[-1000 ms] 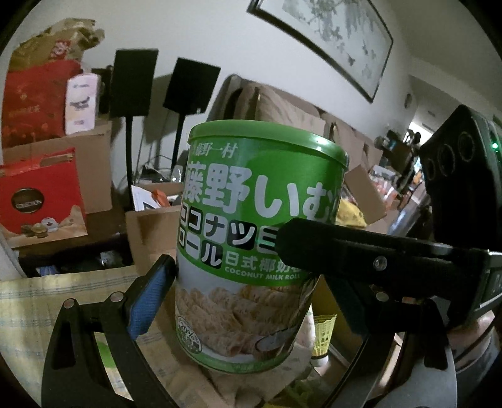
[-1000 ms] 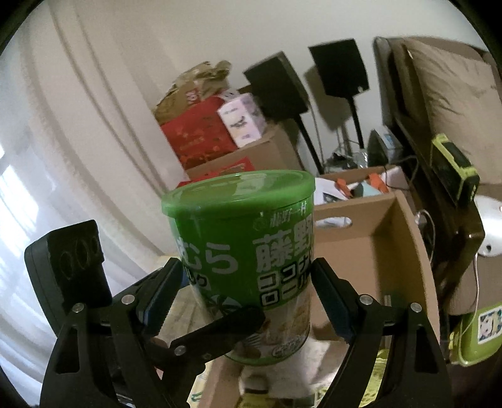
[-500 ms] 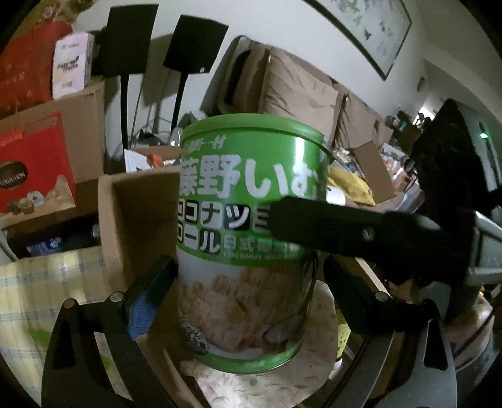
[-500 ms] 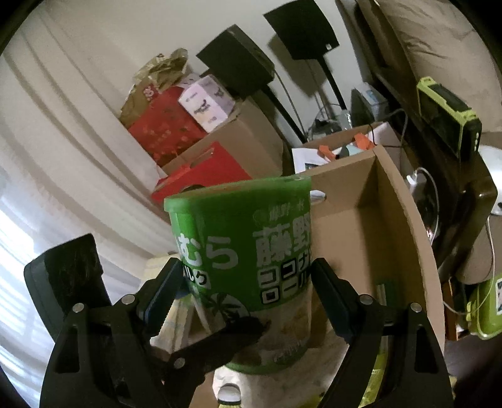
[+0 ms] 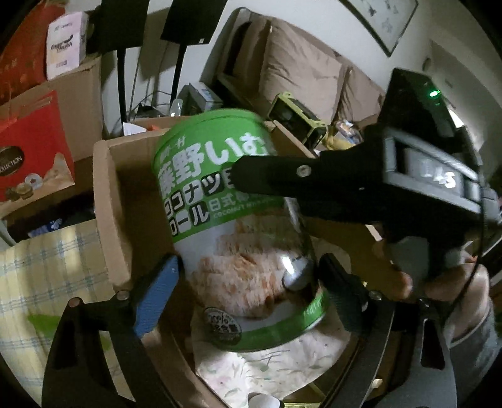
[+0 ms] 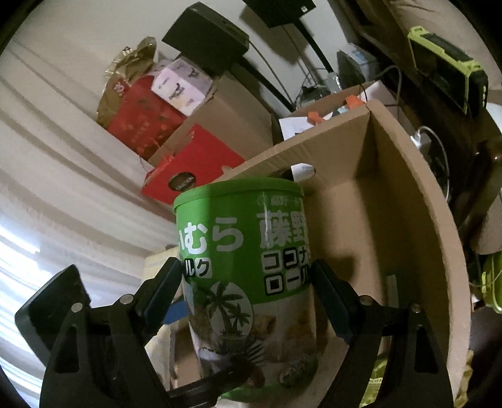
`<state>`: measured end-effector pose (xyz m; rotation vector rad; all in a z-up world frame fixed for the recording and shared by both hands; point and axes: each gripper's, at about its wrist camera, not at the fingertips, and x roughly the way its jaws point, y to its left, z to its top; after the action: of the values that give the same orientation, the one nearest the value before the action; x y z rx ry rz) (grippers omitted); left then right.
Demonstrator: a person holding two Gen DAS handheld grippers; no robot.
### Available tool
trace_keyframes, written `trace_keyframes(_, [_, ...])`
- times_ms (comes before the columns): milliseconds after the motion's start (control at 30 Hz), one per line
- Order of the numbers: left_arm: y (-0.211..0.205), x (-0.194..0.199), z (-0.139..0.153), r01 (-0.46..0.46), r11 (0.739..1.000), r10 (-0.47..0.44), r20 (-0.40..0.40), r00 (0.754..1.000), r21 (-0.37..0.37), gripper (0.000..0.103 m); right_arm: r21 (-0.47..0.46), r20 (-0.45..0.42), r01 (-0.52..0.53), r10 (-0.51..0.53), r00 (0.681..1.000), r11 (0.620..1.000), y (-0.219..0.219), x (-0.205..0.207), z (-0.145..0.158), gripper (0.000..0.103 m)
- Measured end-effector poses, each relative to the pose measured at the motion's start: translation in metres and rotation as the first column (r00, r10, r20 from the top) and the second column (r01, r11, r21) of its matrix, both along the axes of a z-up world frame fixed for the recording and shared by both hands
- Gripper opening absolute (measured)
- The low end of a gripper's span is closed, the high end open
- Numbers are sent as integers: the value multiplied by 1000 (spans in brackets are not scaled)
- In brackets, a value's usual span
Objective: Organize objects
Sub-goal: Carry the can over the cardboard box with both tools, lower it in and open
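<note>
Home living room: cushioned sofa point(image 5: 301, 72), framed picture point(image 5: 386, 22) on wall, stacked cardboard boxes point(image 6: 232, 116), red gift boxes point(image 6: 188, 169), curtain point(image 6: 47, 141).

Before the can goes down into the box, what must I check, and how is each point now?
1. Right gripper pads on can: ok, both sides touch.
2. Left gripper on can: jaws closing, can between them; contact cannot tell.
3. Can over box: ok.
4. Can upright: not ok, tilted in the left view.
5. Box floor under can: cloth lies there; more, cannot tell.
</note>
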<state>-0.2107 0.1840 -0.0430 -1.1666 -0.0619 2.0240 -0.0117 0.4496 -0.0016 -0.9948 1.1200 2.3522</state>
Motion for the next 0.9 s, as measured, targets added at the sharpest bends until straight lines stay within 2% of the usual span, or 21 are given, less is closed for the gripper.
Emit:
trace_keyframes(200, [-14,5,13,-3,999,2,17,1000,46,85,-2,54,-32,32,998,999,-1,-15,-12,80])
trace_keyframes(367, [-40,14,34,-10,996,10,-1,1000,93,85,24,73,-40,38,997,999,-8,-19,-15,79])
trace_keyframes(500, [-60,14,46,-42,994,44,-22,999,98,87,28,76,-28,26,997,999,-8,-15,-13,79])
trace_keyframes(567, [-73,16,50,-72,992,75,-28,997,105,90,77,73,-23,17,997,997,-12,-12,-4,80])
trace_keyframes(633, [-84,19,51,-89,991,93,-34,995,103,93,133,64,-35,27,998,990,-20,-9,7,85])
trace_keyframes(767, [-101,25,47,-129,990,132,-52,990,62,94,239,91,-80,60,994,968,-44,-9,24,85])
trace_keyframes(900, [-119,32,39,-145,989,147,-46,988,42,94,288,89,-78,54,995,954,-66,-8,36,86])
